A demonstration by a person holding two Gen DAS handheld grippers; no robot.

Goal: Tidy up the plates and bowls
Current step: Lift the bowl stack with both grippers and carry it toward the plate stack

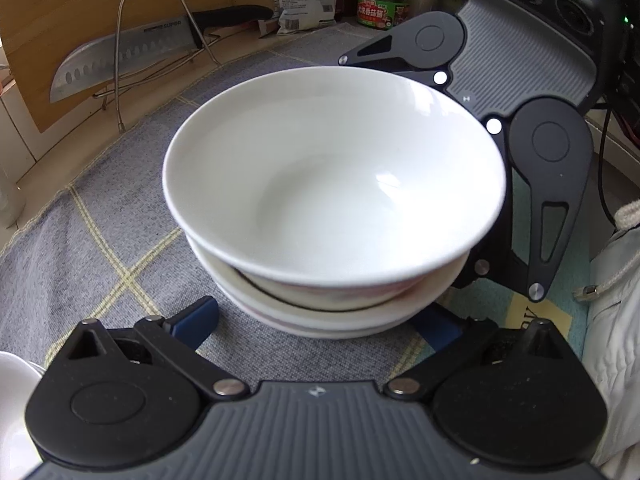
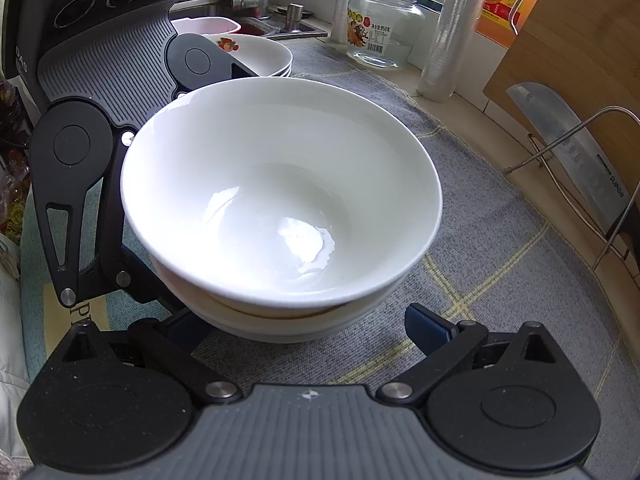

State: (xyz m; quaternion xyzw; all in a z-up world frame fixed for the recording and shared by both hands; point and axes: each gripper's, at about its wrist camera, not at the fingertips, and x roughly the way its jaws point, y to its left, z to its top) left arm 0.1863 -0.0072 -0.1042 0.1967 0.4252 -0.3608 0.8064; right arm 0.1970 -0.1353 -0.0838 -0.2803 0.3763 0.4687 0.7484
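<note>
On grey cloth (image 1: 100,248) | bowl stack (image 1: 332,184) upright, mouths up

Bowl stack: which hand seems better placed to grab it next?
Left, narrowly: the left gripper has open jaws evenly either side of the bowl stack; the right gripper, also open, sits off-centre, the stack crowding one side.

White bowls on a gray checked cloth

Plain white top bowl (image 1: 332,172), with a thin dark line and a bit of pink under it. Gray cloth (image 1: 120,216) with pale yellow lines. Black grippers with blue fingertips (image 1: 198,318). Silver knife (image 1: 124,56), black handle. Green tin (image 1: 383,6). Orange bottle (image 2: 506,0).
</note>
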